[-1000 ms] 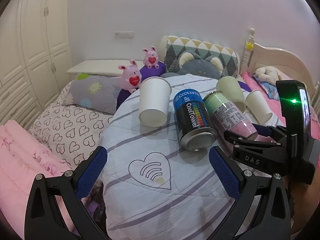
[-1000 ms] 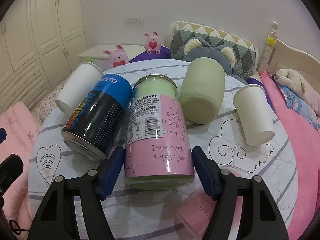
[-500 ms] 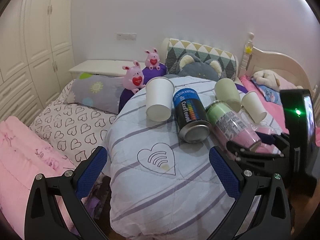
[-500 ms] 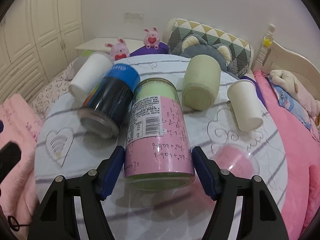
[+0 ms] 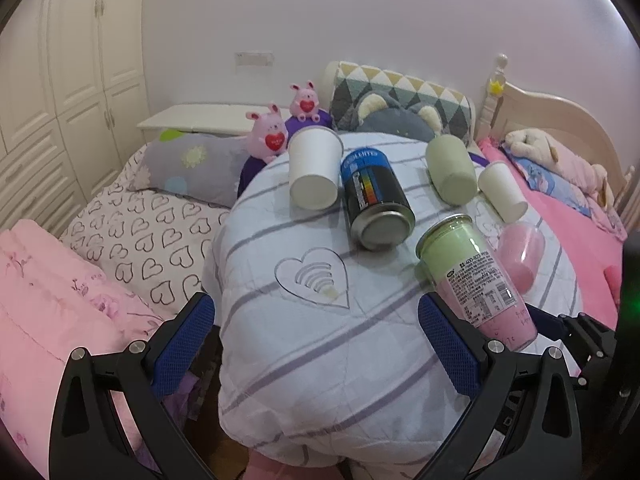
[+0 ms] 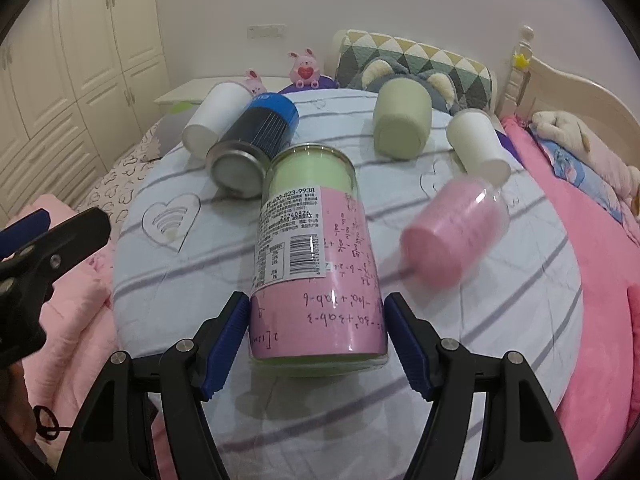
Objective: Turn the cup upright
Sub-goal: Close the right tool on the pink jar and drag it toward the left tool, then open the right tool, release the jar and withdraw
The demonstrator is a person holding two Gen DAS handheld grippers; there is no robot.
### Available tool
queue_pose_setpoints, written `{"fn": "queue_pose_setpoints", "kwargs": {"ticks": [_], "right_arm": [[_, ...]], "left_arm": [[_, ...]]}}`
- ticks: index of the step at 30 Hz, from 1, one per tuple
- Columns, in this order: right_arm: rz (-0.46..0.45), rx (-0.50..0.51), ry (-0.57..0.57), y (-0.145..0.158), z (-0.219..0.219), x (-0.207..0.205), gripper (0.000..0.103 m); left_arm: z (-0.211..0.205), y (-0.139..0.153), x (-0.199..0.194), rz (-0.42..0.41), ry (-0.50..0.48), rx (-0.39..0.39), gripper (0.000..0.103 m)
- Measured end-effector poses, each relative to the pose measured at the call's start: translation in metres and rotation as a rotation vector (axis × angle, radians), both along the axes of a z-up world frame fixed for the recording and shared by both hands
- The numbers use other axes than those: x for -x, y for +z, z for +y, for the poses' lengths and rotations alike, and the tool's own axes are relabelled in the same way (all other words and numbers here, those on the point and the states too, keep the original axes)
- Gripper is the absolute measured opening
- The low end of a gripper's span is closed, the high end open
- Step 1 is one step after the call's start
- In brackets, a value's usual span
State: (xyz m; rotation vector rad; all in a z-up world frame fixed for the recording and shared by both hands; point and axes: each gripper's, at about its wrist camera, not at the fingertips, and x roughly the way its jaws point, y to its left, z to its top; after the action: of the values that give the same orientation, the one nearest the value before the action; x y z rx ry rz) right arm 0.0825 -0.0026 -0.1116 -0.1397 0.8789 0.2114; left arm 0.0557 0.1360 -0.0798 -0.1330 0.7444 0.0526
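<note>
Lifted off the table since a second ago, the pink-and-green jar (image 6: 316, 264) now hangs tilted in my right tool (image 6: 314, 332), green end pointing away from me, both blue pads pressed to its pink base. A pink cup (image 6: 454, 236) that lay beside it is blurred and lies on its side to the right, just apart from the jar.

I see the round table (image 5: 320, 344) draped in a striped quilt with a stitched heart; its near edge curves down just ahead of my left tool (image 5: 316, 344), and the near half of the quilt is bare cloth. My left tool hangs spread wide at that edge, gripping nothing, and its black finger shows at the left rim of the right view.

Beyond the jar, a blue-and-black can (image 6: 254, 146) lies on its side with its metal bottom toward me, touching a white paper cup (image 6: 216, 120) on its left, also tipped over. Further right lie a pale green cup (image 6: 402, 122) and a second white paper cup (image 6: 478, 144), both on their sides, near the table's far edge. Two pink plush rabbits (image 5: 268, 136) sit just behind the table, with the bed's pillows beyond. Pink bedding closes in on the right side.
</note>
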Motion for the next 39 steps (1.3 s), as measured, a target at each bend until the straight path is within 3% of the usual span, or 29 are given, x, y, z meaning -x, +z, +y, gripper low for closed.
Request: {"fn": "queue_pose_setpoints", "kwargs": {"ticks": [11,14,21,32,39], "right_arm": [[-0.022,-0.098,0.011,-0.004,-0.016,0.013,0.071],[-0.036,-0.119,0.012,-0.003,-0.022,0.015,0.080],[-0.084,-0.119,0.033,0.006,-0.034,0.024,0.081],[-0.174,-0.180,-0.006,0.025,-0.088,0.039,0.081],[-0.206,-0.187,-0.040,0.024,-0.119,0.038,0.081]], "left_arm": [[-0.025,0.003,0.003,0.029,-0.017,-0.029,0.103],[-0.033,0.005,0.005,0.035,-0.018,-0.037,0.103],[-0.058,0.017,0.012,0.021,-0.039,-0.077,0.103],[-0.109,0.035,0.018,-0.017,-0.080,-0.121,0.103],[-0.129,0.036,0.013,0.000,-0.079,-0.137,0.103]]}}
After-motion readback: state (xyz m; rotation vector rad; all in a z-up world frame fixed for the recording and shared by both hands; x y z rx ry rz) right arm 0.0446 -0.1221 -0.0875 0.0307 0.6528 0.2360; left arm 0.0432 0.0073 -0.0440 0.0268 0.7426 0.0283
